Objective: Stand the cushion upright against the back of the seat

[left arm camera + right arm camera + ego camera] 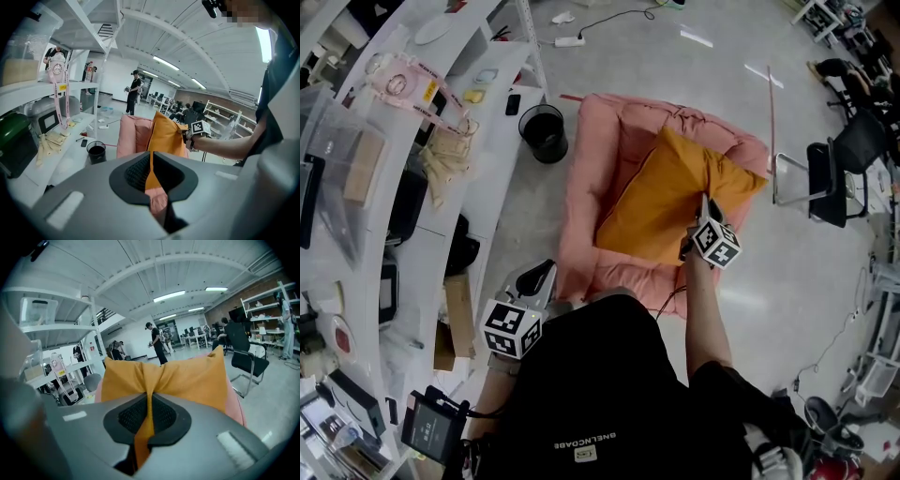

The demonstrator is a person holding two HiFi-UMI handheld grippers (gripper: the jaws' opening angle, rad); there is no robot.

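Our right gripper (701, 214) is clamped on a pinched fold of the orange cushion (661, 202), a plump square of smooth cloth lying tilted across the tufted pink seat (581, 187), one corner toward two o'clock. The left gripper (539, 278) is at the seat's seven o'clock corner, its jaws together on nothing. Only the right gripper view shows fabric bunched between textured dark pads (131, 416).

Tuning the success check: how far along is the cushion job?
Done: the right hand-held gripper is shut on an edge of the orange cushion. In hand: the cushion is held tilted, that edge raised above the pink seat. Left: stand it upright against the seat's back. The left hand-held gripper is off it.
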